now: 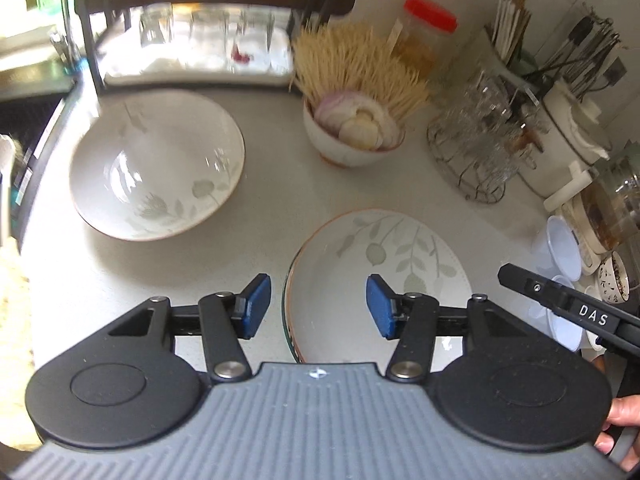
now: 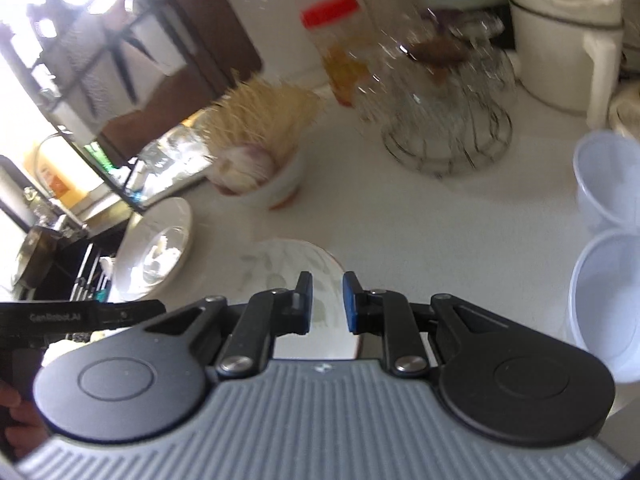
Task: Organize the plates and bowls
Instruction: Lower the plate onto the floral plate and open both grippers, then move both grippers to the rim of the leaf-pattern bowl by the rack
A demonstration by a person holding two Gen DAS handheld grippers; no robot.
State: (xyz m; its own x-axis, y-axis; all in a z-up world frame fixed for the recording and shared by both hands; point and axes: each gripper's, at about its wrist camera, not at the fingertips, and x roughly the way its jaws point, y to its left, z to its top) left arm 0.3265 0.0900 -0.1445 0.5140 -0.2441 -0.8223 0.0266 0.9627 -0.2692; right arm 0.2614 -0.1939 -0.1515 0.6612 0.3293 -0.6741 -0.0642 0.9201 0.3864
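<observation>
hovering low in the left wrist view, the left tongs (image 1: 319, 306) are sitting spread wide, their blue pads (image 1: 256, 304) gripping nothing, with the left rim of the leaf-patterned plate (image 1: 384, 264) showing in the gap between them at lower centre. the plate is lying flat on the white bench (image 1: 272, 208), seemingly atop a second dish whose dark-edged rim is peeking out at its left side. the large white bowl (image 1: 156, 168) is resting upright at centre left, well apart from the plate. a small bowl of garlic and onion (image 1: 356, 136) is standing at upper centre, just in front of a bundle of toothpicks (image 1: 356, 64). a wire rack of glasses (image 1: 476, 144) is filling the right side, and the right tongs' black arm is poking in at the right edge.

turning to the right wrist view, which is blurred, the right tongs (image 2: 327, 303) are sitting open with a narrow gap, holding nothing, directly over the far part of the plate (image 2: 280, 268) at lower centre. the large bowl (image 2: 154, 248) is lying at centre left. two translucent plastic containers (image 2: 604, 184) are standing at the right edge, and a red-lidded jar (image 2: 340, 48) is showing at upper centre.
</observation>
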